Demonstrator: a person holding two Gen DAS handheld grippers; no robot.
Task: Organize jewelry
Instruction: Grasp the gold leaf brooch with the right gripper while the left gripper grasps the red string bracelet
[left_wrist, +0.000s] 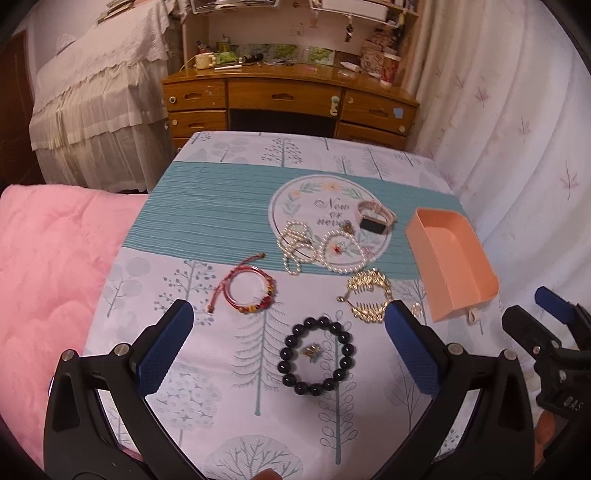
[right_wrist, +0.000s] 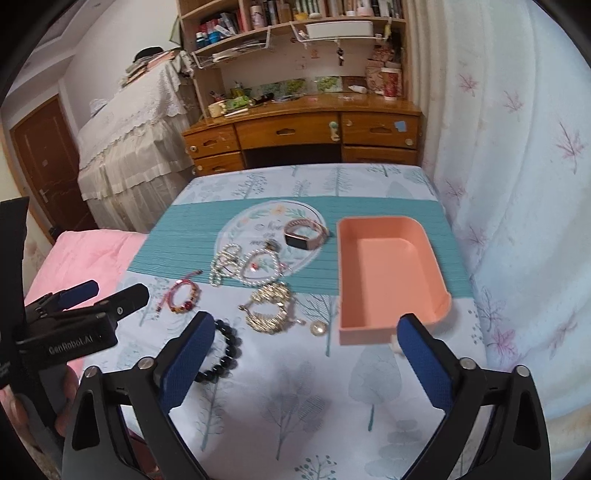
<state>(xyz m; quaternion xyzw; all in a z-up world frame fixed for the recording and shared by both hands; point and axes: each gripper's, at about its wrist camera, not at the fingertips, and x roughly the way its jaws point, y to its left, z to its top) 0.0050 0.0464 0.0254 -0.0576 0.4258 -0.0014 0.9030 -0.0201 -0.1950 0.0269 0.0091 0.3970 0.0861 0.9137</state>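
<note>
Nearest the lens: left gripper (left_wrist: 288, 332), jaws spread wide, holding nothing, poised over the dark bead bracelet (left_wrist: 314, 356), which lies flat as a closed ring with a small charm inside it.

Landmark: peach tray (right_wrist: 388, 273), open-topped and empty, long axis running away from the viewer, on the right side of the tablecloth (left_wrist: 207, 369).

Left of the tray, touching nothing of it: gold chain piece (right_wrist: 269, 308), heaped; beyond it, pearl strands (right_wrist: 243, 267), looped; a banded watch (right_wrist: 304, 232) on its side, face toward the viewer. Farther left of the tray: red cord bracelet (left_wrist: 247, 291), tail pointing away and right.

Right gripper (right_wrist: 306, 354), jaws equally wide, empty, held just before the tray's near end.

Surface: tree-printed cloth with a teal band. Room: wooden desk (left_wrist: 288, 99) behind, pink quilt (left_wrist: 48, 266) left, curtain (right_wrist: 517, 184) right.

Right wrist view alone shows the bookshelves and brown door; left wrist view alone shows the whole bead ring.
</note>
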